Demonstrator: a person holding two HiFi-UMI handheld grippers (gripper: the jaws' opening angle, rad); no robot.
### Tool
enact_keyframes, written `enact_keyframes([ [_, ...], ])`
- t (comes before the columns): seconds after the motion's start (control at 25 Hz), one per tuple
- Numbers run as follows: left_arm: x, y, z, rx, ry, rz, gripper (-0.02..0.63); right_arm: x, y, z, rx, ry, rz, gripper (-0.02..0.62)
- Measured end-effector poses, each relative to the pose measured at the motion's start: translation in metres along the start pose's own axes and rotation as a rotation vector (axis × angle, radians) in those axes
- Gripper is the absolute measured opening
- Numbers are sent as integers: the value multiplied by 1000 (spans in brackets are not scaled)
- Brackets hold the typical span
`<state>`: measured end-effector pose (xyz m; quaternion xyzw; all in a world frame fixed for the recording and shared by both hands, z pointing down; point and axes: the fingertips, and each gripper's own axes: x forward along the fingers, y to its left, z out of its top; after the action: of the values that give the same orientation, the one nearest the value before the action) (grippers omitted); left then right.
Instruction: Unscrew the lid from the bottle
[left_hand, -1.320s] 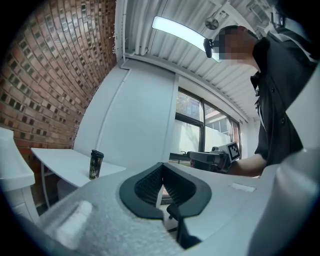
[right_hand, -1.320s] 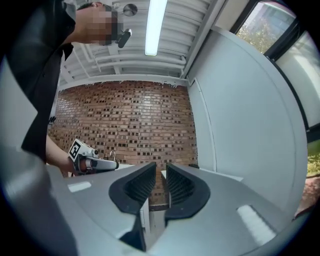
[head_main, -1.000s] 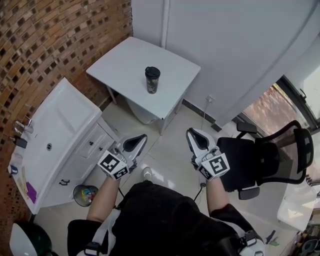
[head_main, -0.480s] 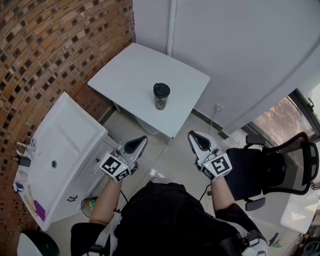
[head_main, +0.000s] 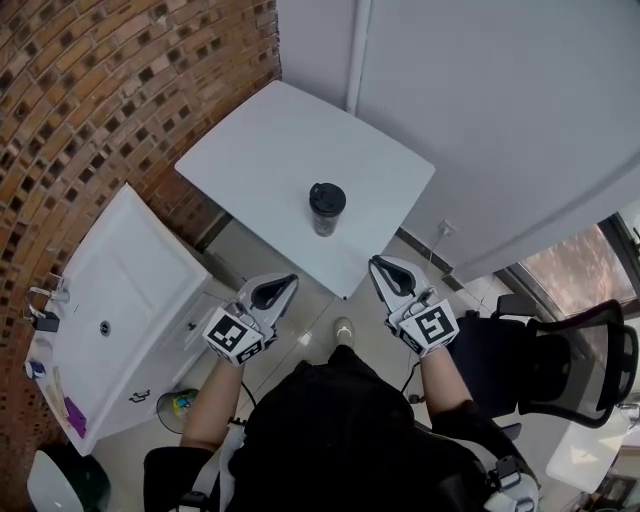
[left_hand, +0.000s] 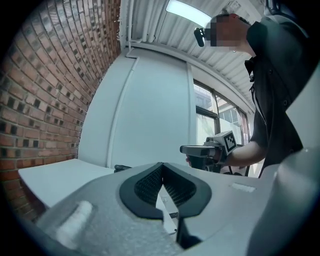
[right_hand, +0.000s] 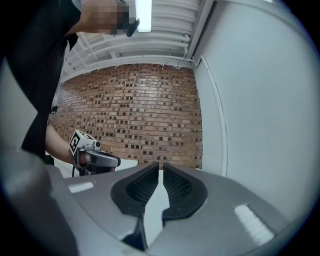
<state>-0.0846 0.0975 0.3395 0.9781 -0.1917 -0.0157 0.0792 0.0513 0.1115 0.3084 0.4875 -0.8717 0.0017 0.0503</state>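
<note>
A dark bottle (head_main: 326, 209) with a black lid (head_main: 327, 196) stands upright near the front edge of the white table (head_main: 260, 160) in the head view. Only the lid's edge (left_hand: 122, 168) peeks over the jaws in the left gripper view. My left gripper (head_main: 288, 282) hangs below and left of the table's corner, shut and empty. Level with it, my right gripper (head_main: 378, 264) is just off the table's front edge, shut with nothing in it. Each gripper sees the other: the right gripper (left_hand: 189, 149) and the left gripper (right_hand: 114, 161). Both are well short of the bottle.
A white washbasin unit (head_main: 110, 300) stands at the left against the brick wall (head_main: 90, 90). A black office chair (head_main: 545, 350) is at the right. White wall panels (head_main: 500, 110) rise behind the table. A small bin (head_main: 180, 403) sits on the floor by the unit.
The person has stepped toward the table; the bottle and table have slid nearer to both grippers in the head view. Both grippers stay shut, held side by side.
</note>
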Motion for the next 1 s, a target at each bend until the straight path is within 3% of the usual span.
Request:
enact_keyframes([
  [0.44,65,62,9,-4,-20,172,2,59,-98,8,-21,-39,132,43],
  [0.72,80,83,-5,15,46,256,3,77,-125,3,12,-54,195,43],
  [1.0,80,97,0,20,40,278,3,90,-131,-6,29,-39,227,43],
])
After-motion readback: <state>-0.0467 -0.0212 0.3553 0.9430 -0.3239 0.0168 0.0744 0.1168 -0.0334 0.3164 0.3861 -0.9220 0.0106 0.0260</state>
